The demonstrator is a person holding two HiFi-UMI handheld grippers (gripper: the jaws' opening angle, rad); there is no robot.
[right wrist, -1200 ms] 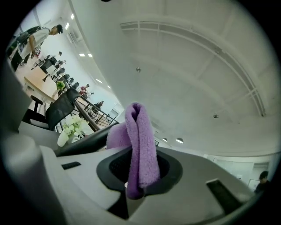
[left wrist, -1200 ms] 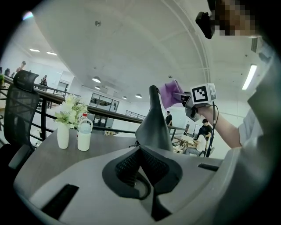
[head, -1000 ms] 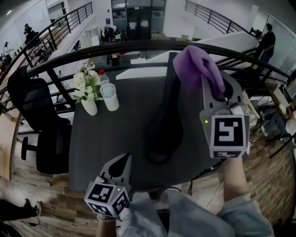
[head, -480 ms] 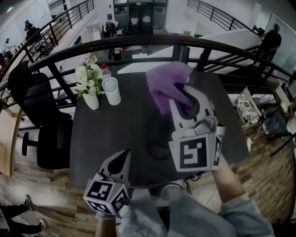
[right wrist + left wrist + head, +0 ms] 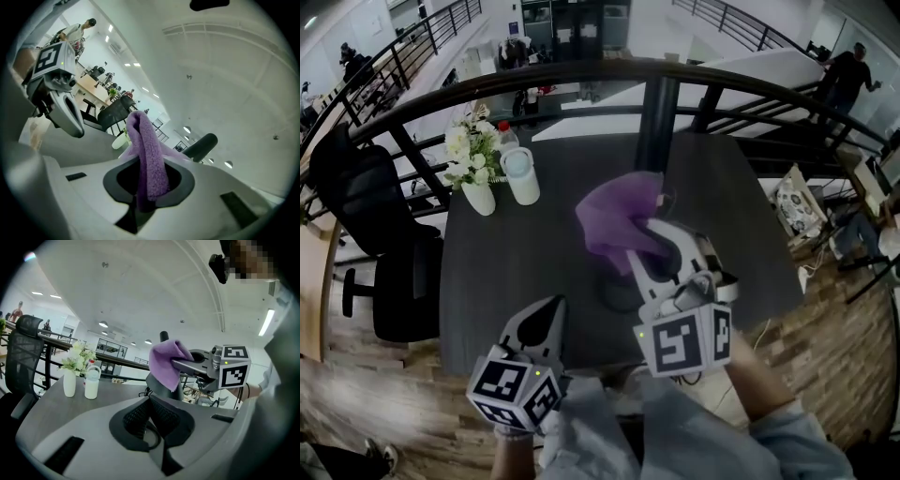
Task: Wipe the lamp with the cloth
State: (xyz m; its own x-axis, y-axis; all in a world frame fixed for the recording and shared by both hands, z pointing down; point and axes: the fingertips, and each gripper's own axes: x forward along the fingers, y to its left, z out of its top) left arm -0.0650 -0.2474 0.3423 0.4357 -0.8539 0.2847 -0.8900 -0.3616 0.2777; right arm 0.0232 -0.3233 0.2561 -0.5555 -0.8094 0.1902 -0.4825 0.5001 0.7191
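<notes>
A black desk lamp (image 5: 657, 120) stands on the dark table (image 5: 516, 262); its base (image 5: 615, 296) lies near the front edge. My right gripper (image 5: 643, 242) is shut on a purple cloth (image 5: 617, 223), which it holds against the lamp's lower stem. The right gripper view shows the cloth (image 5: 146, 159) pinched between the jaws, with the lamp's head (image 5: 202, 146) behind it. My left gripper (image 5: 547, 323) hovers at the table's front edge, left of the base, shut on nothing. From the left gripper view the cloth (image 5: 166, 361) drapes over the lamp (image 5: 157, 383).
A white vase of flowers (image 5: 476, 184) and a white bottle (image 5: 522, 176) stand at the table's back left. A black office chair (image 5: 382, 246) is off to the left. A dark railing (image 5: 581, 80) curves behind the table.
My right gripper has carried the cloth down the lamp, from its top to low on the stem, towards me. The left gripper has hardly moved.
</notes>
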